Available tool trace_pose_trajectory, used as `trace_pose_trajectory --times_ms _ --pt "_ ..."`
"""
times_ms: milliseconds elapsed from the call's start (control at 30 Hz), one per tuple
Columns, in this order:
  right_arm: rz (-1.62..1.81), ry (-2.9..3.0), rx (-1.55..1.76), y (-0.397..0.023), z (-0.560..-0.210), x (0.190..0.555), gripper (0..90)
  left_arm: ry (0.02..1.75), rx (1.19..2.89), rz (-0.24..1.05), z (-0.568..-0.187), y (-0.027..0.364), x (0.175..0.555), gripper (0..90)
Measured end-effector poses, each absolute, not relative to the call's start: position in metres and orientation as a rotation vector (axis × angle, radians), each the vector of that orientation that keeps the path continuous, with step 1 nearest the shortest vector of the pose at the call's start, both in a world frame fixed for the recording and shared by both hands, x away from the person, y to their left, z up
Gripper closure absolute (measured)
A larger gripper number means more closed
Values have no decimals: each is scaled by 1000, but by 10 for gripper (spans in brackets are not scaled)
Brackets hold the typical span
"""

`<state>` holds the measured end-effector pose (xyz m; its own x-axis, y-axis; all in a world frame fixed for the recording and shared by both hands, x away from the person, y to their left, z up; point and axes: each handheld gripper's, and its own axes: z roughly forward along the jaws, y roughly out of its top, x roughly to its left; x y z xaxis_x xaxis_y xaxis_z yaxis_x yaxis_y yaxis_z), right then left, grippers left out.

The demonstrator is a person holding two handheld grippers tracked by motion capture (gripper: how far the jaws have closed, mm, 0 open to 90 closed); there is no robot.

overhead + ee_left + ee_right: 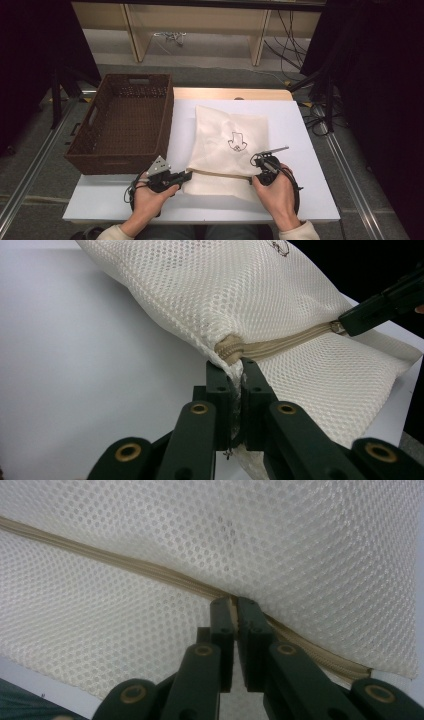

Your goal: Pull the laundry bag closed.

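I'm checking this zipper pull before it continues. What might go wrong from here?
The left gripper pinches only the corner of the mesh bag by the zipper's end; the thin mesh may slip out or tear. The right gripper is clamped at the zipper line, and its hold on the slider looks small and could pop off.

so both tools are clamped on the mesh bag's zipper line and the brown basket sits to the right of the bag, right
Not quite: the high view shows the brown basket to the left of the mesh bag, not the right. The rest holds: the left tool and right tool are both clamped along the zipper.
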<state>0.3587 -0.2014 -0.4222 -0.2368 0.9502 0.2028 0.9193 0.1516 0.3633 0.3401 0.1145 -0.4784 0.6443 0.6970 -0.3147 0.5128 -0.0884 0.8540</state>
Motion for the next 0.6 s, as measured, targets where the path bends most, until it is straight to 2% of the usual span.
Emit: trace_pose_trajectory --times_ms 600 --pt "646 2326 1880 -207 -422 358 876 985 1746 204 -478 115 340 854"
